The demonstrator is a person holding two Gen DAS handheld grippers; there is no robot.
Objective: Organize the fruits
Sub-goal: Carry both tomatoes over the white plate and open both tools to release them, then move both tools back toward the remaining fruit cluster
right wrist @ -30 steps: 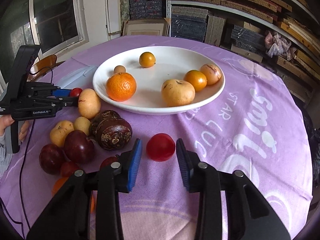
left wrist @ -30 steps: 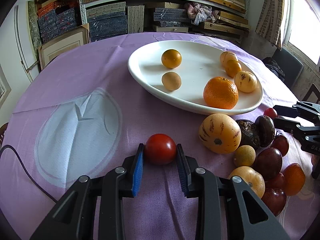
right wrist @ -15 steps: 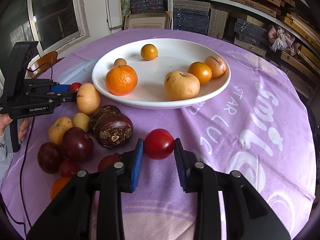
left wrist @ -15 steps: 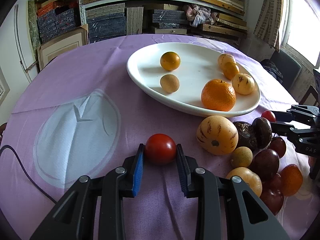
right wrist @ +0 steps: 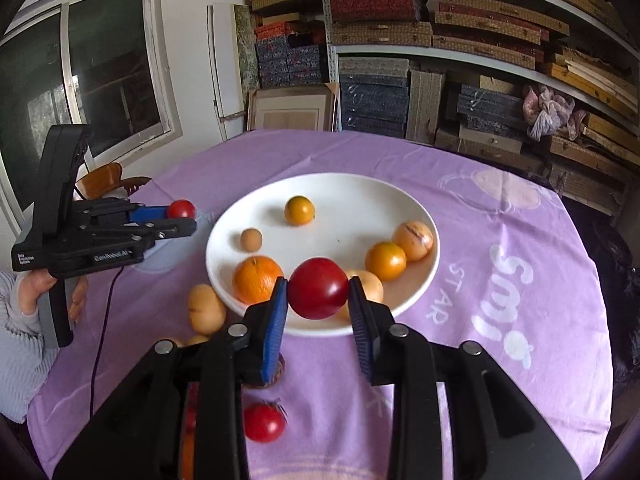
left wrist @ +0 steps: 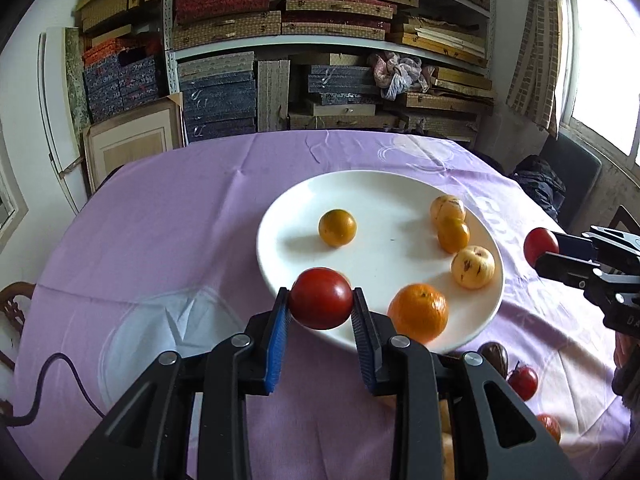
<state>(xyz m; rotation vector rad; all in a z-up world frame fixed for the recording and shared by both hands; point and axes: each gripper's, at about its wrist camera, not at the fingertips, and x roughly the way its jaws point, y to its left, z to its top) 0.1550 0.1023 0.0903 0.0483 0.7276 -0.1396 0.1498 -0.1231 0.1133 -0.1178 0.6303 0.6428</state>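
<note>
My left gripper (left wrist: 320,300) is shut on a red tomato (left wrist: 321,298), held in the air just before the near rim of the white plate (left wrist: 372,188). My right gripper (right wrist: 318,294) is shut on a second red tomato (right wrist: 318,293), also lifted above the plate's (right wrist: 344,188) near edge. Each gripper shows in the other's view: the right gripper (left wrist: 540,246) at the right with its tomato, the left gripper (right wrist: 182,216) at the left with its own. The plate holds an orange (left wrist: 418,313), small yellow-orange fruits (left wrist: 337,227) and pale spotted fruits (left wrist: 473,267).
Loose fruit lies on the purple tablecloth (left wrist: 168,208) beside the plate: a pale fruit (right wrist: 206,312), a small tomato (right wrist: 264,423), a dark fruit (left wrist: 494,354) and another tomato (left wrist: 523,382). A black cable (left wrist: 72,380) trails at the left. Shelves of boxes (left wrist: 280,40) stand behind the table.
Both grippers have risen from the tablecloth with their tomatoes. The right gripper's jaws closed onto its tomato. The loose fruit pile has dropped below both views.
</note>
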